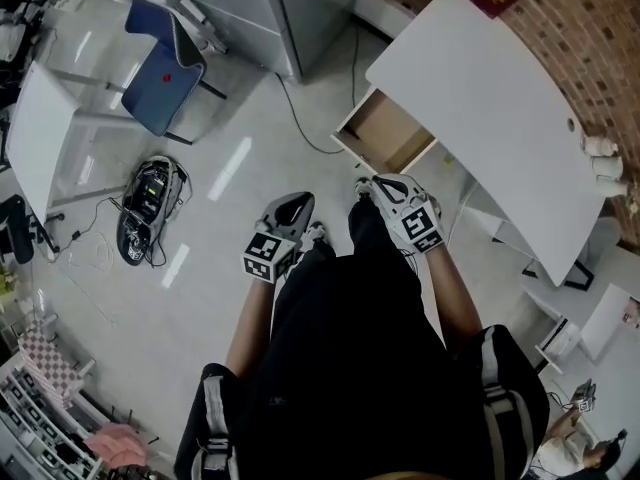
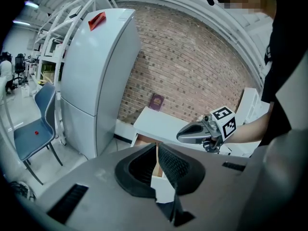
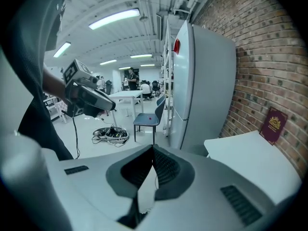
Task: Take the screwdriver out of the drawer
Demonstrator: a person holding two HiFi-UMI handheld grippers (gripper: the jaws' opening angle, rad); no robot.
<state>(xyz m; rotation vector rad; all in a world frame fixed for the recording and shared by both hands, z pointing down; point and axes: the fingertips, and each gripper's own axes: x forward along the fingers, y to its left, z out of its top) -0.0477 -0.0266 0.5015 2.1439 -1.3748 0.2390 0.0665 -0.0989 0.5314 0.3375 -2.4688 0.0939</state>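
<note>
Left gripper (image 1: 296,204) and right gripper (image 1: 366,187) hang with jaws closed and empty; one should open before reaching into the open drawer (image 1: 384,134).

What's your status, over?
Left gripper shut, empty. Right gripper shut, empty. Drawer open, no screwdriver in sight. Nothing between grippers and drawer.
</note>
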